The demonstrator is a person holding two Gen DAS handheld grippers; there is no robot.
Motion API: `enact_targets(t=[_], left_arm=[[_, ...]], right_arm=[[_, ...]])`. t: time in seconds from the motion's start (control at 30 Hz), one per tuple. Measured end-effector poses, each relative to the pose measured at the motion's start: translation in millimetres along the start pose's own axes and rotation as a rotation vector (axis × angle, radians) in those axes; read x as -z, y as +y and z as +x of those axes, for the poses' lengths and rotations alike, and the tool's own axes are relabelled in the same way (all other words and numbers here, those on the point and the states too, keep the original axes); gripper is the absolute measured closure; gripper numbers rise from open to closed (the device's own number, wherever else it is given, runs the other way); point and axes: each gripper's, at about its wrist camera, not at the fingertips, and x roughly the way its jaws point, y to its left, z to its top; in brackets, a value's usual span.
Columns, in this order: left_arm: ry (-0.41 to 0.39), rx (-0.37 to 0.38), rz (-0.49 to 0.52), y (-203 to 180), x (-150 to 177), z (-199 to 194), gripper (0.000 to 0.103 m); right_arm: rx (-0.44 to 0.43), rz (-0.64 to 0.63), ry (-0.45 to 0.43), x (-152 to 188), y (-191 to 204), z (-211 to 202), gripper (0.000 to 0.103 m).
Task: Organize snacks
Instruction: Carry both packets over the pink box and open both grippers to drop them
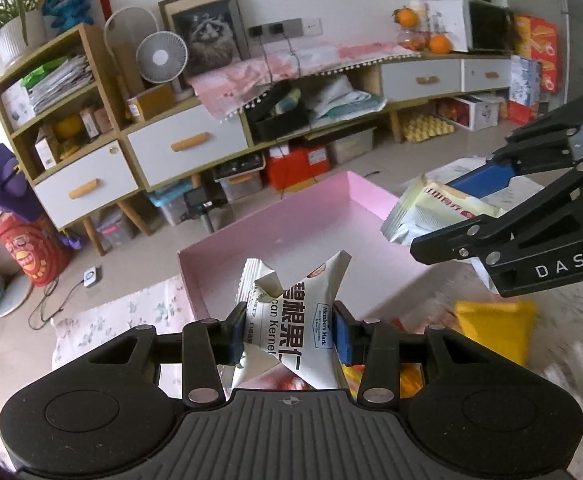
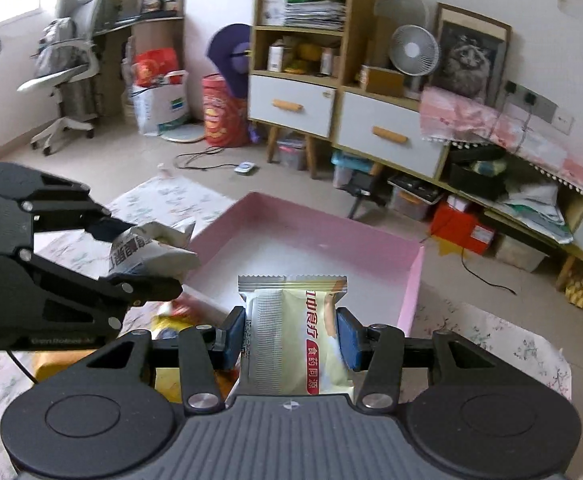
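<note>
Now both packets up near the pink box [image 1: 275, 220] | left gripper [image 1: 289, 332] fingers pinch white nut packet [image 1: 291, 320] mid-body, crumpled | right gripper [image 2: 291, 336] fingers pinch cream snack packet [image 2: 295, 340] at its sides | judged light, soft, slippery film; grip mid-body.

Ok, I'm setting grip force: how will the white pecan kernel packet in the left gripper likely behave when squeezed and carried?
Probably soft and crushable: the white packet is already creased and pinched between the left gripper's pads. It looks light, held up by its middle without drooping. The glossy film might slip under a loose grip.
</note>
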Motion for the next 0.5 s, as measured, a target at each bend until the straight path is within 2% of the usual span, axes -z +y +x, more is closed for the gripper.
enact_targets(t=[0.23, 0.5], left_arm=[[0.046, -0.056, -0.021, 8.4, -9.2, 50.4, 0.062], [0.084, -0.085, -0.028, 12.7, -10.7, 88.6, 0.062]], right_arm=[[0.073, 0.108, -0.010, -1.5, -28.3, 34.6, 0.075], [0.060, 0.173, 0.011, -0.8, -43.9, 64.6, 0.075]])
